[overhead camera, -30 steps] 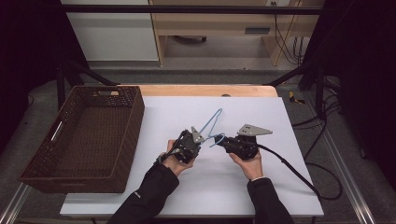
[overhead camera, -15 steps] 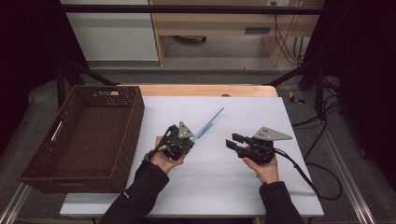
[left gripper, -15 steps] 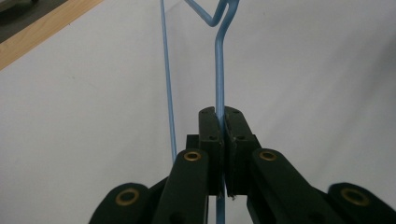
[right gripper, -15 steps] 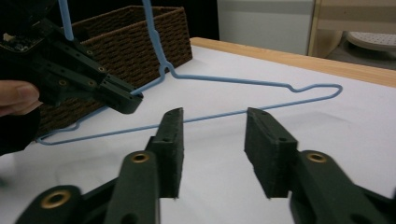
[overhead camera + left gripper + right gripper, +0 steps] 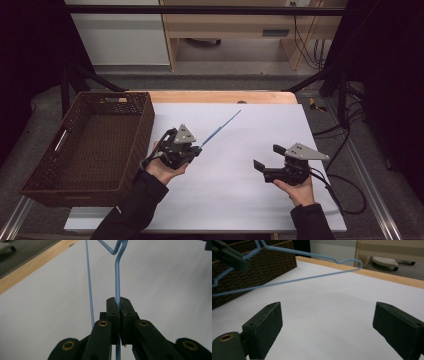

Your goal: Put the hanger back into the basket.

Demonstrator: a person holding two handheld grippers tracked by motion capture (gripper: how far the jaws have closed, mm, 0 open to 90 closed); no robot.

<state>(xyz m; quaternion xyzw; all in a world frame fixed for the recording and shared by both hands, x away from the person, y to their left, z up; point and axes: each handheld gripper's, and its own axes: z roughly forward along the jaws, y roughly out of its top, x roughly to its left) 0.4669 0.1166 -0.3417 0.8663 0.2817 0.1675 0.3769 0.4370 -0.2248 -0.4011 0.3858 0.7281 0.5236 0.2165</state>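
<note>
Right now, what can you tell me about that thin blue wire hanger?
The thin blue wire hanger looks like bent metal wire with a kinked shoulder. The left tool is shut on one strand, holding it up above the white table, pointing away from the person and the brown wicker basket. Nothing else touches it.

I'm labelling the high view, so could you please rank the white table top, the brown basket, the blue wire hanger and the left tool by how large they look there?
1. White table top
2. Brown basket
3 and 4. Left tool and blue wire hanger: they look alike in size; the hanger shows edge-on as a thin line, so I won't rank them.
</note>
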